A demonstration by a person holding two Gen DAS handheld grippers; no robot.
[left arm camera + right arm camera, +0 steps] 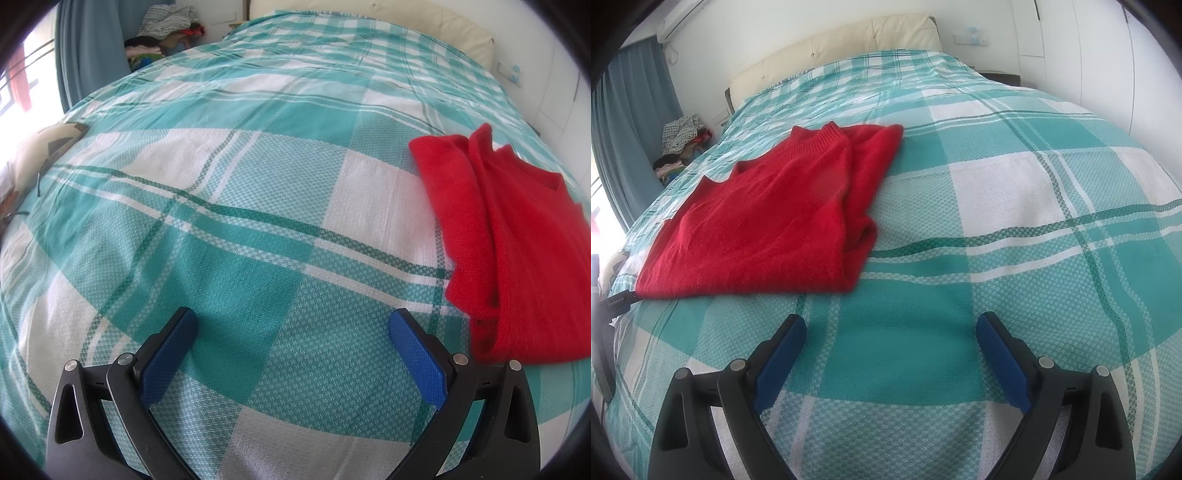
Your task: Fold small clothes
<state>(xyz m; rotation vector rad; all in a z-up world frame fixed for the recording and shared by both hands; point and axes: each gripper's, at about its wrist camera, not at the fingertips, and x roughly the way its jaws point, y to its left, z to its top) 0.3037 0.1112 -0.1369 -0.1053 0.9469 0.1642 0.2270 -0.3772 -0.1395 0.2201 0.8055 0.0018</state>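
Note:
A red knit sweater lies folded on the bed, at the right edge of the left wrist view. In the right wrist view the sweater lies left of centre, its V-neck toward the headboard and one side folded over. My left gripper is open and empty, low over the bedspread, to the left of the sweater. My right gripper is open and empty, just in front of and to the right of the sweater's near hem.
The bed carries a teal and white checked bedspread. A cream headboard stands at the far end. A pile of clothes sits beside blue curtains. A patterned cushion lies at the left bed edge.

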